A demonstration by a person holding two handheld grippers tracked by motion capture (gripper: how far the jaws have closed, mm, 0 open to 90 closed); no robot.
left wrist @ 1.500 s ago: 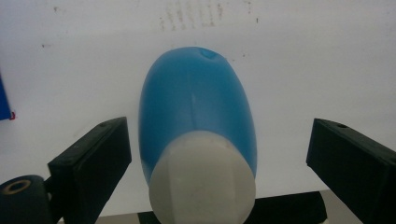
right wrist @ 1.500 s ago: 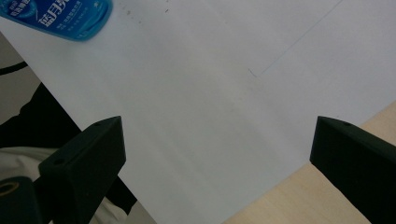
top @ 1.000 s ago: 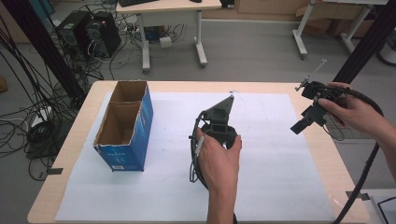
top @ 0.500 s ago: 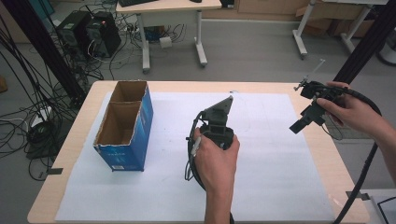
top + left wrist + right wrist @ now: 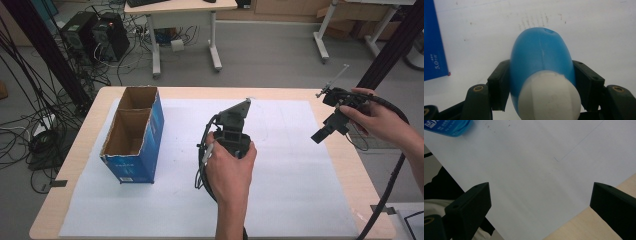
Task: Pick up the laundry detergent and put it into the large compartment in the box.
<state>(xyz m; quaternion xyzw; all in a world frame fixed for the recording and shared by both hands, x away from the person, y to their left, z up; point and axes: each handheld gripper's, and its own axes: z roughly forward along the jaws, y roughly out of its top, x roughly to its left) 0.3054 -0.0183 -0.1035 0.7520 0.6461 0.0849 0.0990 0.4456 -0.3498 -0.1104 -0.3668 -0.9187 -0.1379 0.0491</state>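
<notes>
My left fingers (image 5: 496,87) are clamped on a blue bottle (image 5: 540,62) with a white cap (image 5: 549,96), held just above the white sheet (image 5: 280,190) mid-counter (image 5: 65,170); my right fingers (image 5: 621,212) stand wide apart, holding nothing, off by the counter's right edge. Blue cardboard box (image 5: 132,137), open-topped with two compartments, sits left of the left gripper (image 5: 235,125). Bottle looks smooth plastic, light, probably slippery and a bit squashy; the grip across its belly near the cap seems right.
</notes>
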